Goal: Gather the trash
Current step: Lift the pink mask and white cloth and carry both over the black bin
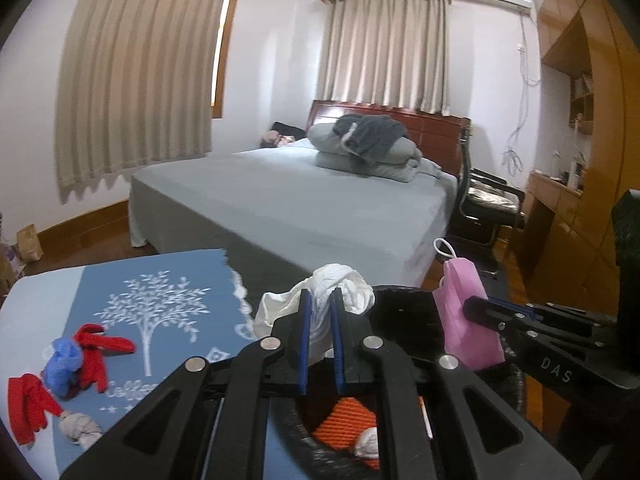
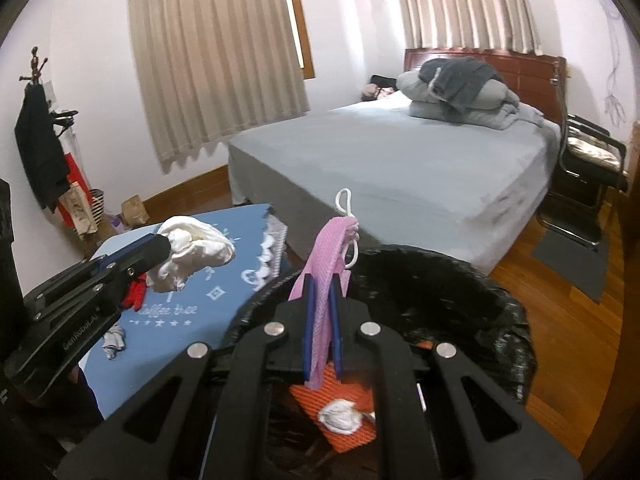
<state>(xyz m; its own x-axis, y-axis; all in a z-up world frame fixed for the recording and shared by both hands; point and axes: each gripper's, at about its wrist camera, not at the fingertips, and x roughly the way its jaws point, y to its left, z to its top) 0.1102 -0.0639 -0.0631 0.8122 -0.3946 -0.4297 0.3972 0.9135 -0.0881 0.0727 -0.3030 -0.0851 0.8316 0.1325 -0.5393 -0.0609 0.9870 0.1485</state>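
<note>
Left gripper (image 1: pixel 320 320) clamped on white wad (image 1: pixel 340 288), right gripper (image 2: pixel 322 312) clamped on pink mask (image 2: pixel 328 264): centre both over bin (image 2: pixel 500 292) mouth before letting go.

Two grippers (image 1: pixel 320 336) (image 2: pixel 322 330) — two curtains (image 1: pixel 140 76), one bed (image 1: pixel 288 208)

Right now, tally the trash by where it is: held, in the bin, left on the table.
Held: 2, white crumpled wad in left gripper, pink mesh bag in right gripper.
In the black-lined bin: 2, orange mesh piece, white wad.
On the table: 4, two red strips, blue wad, grey wad.
Total: 8.
</note>
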